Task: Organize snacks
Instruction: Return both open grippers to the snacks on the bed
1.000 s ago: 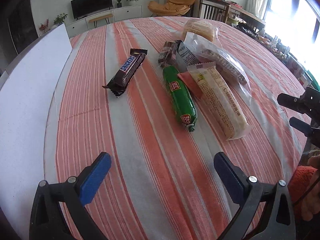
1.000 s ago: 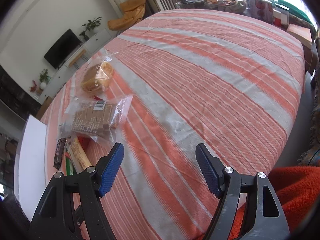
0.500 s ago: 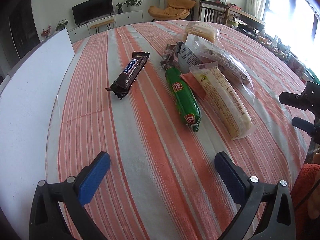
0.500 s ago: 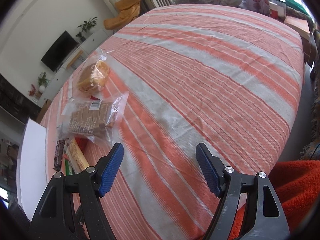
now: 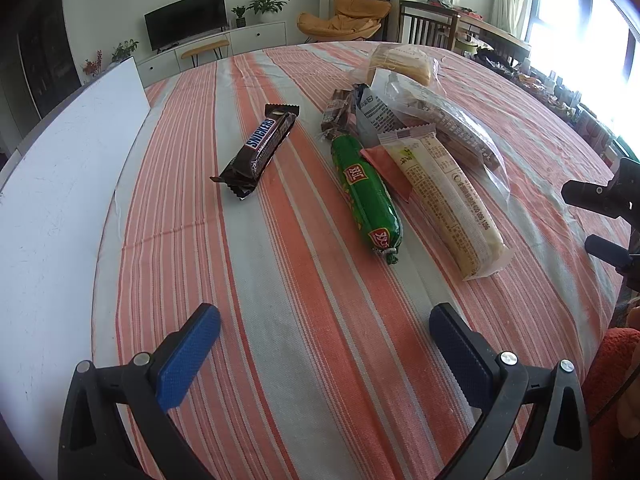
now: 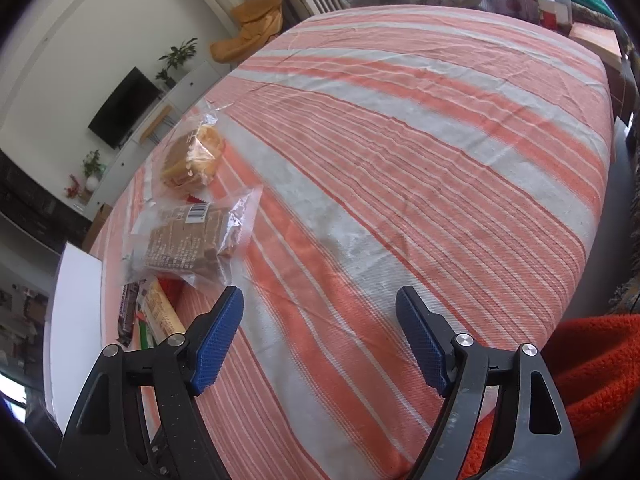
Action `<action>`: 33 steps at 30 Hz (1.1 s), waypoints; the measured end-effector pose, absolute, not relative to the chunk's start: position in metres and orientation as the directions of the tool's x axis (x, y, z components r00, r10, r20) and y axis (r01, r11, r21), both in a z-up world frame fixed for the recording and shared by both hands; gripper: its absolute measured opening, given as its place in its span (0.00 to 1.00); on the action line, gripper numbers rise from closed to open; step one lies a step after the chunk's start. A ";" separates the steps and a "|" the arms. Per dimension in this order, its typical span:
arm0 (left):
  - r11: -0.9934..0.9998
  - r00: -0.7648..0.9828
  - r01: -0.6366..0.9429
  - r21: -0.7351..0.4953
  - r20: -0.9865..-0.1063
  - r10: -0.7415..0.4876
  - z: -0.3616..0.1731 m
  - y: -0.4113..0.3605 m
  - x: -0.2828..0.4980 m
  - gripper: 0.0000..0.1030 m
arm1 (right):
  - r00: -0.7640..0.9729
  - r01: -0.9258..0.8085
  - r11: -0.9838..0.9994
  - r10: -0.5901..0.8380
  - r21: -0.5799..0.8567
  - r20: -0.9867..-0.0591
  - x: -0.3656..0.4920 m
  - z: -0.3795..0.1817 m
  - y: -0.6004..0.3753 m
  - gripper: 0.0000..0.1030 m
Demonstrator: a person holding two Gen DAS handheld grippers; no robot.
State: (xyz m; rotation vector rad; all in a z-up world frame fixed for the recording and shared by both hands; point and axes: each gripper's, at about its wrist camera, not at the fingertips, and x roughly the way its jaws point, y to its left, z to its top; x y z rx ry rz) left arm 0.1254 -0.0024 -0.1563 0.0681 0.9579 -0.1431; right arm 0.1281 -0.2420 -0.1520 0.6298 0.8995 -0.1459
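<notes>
1. My left hand-held gripper [image 5: 324, 328] hangs w/ jaws spread wide, nothing in it, above the near part of the desk [image 5: 280, 360]. My right hand-held gripper [image 6: 320, 312] is likewise agape & empty, near the right edge.
2. Snacks sit mid-desk, toward the far edge: Snickers bar [image 5: 260, 150] alone, well apart from the rest; green sausage [image 5: 366, 192] beside the long cracker pack [image 5: 444, 200], which overlaps a red wrapper.
3. Behind those: clear biscuit bag [image 6: 192, 240], bread bag [image 6: 194, 158], a dark wrapper pack [image 5: 340, 114].
4. Handling, my guess: all light. Snickers stiff-ish, take across the middle. Sausage film slick & round, could squirt out. Crackers & bread crush easily, so squeeze gently; the clear bag is floppy.
5. Room: wide bare cloth on the right side; white board [image 5: 60, 200] lines the left edge.
</notes>
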 end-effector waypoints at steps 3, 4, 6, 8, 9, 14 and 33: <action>0.988 0.567 0.151 -0.005 -0.818 -0.091 -0.156 -0.003 0.125 1.00 | 0.631 0.371 0.806 0.146 0.461 -0.762 0.128 -0.152 -0.243 0.80; 0.988 0.567 0.151 -0.006 -0.818 -0.091 -0.156 -0.003 0.125 1.00 | 0.631 0.371 0.806 0.145 0.461 -0.762 0.128 -0.152 -0.242 0.80; 0.988 0.567 0.152 -0.006 -0.818 -0.092 -0.156 -0.003 0.126 1.00 | 0.630 0.372 0.808 0.142 0.457 -0.763 0.128 -0.152 -0.242 0.81; 0.988 0.567 0.152 -0.006 -0.818 -0.092 -0.156 -0.003 0.125 1.00 | 0.629 0.372 0.810 0.139 0.453 -0.765 0.128 -0.152 -0.241 0.81; 0.988 0.567 0.152 -0.006 -0.818 -0.092 -0.156 -0.003 0.125 1.00 | 0.629 0.372 0.810 0.139 0.453 -0.765 0.128 -0.151 -0.241 0.81; 0.988 0.568 0.152 -0.006 -0.818 -0.092 -0.156 -0.003 0.125 1.00 | 0.634 0.373 0.804 0.143 0.463 -0.760 0.127 -0.151 -0.242 0.81; 0.986 0.548 0.164 -0.006 -0.831 -0.096 -0.155 -0.004 0.127 1.00 | 0.634 0.375 0.805 0.139 0.460 -0.760 0.127 -0.152 -0.241 0.81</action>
